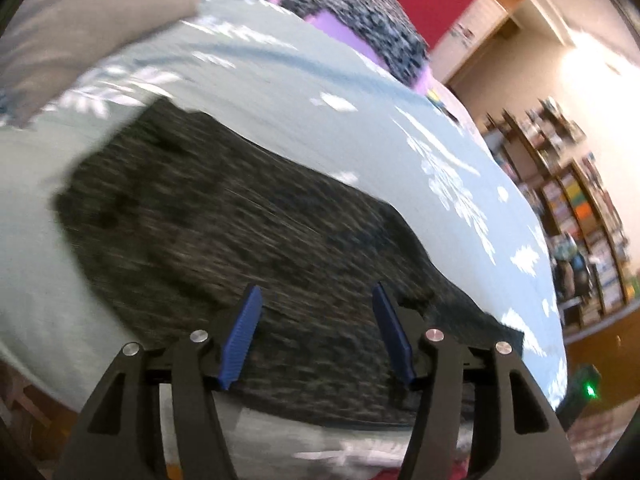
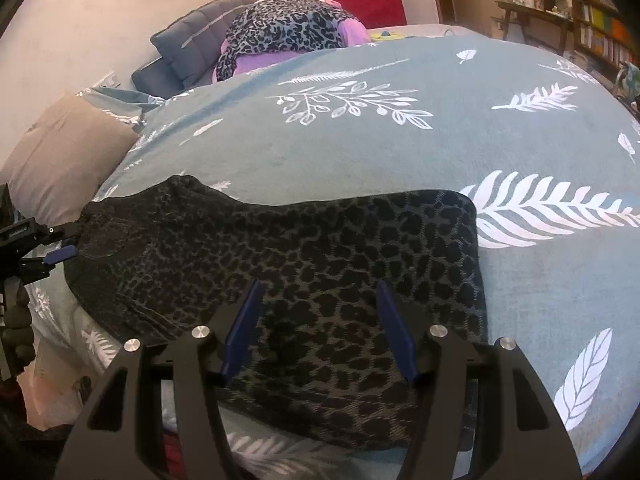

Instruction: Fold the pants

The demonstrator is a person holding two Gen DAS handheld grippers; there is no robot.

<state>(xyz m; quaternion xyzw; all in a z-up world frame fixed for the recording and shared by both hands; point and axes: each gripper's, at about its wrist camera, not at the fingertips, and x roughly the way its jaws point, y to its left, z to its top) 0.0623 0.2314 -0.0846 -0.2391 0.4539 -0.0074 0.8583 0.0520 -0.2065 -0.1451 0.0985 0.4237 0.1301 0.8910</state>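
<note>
Dark leopard-print pants (image 2: 280,260) lie flat and lengthwise on the blue-grey feather-print blanket (image 2: 400,152), near the bed's front edge. My right gripper (image 2: 320,283) hovers over their middle, its jaws open with only cloth below them, not gripped. In the blurred left wrist view my left gripper (image 1: 316,288) is also open above the pants (image 1: 240,220), with nothing between its blue pads (image 1: 244,336). The right wrist view shows the left gripper (image 2: 69,242) at the pants' left end, just off the fabric edge.
A beige pillow (image 2: 60,160) lies at the left end of the bed. A heap of leopard and purple clothes (image 2: 288,32) and a grey cushion (image 2: 192,44) sit at the far side. Bookshelves (image 1: 580,220) stand beyond the bed's right edge.
</note>
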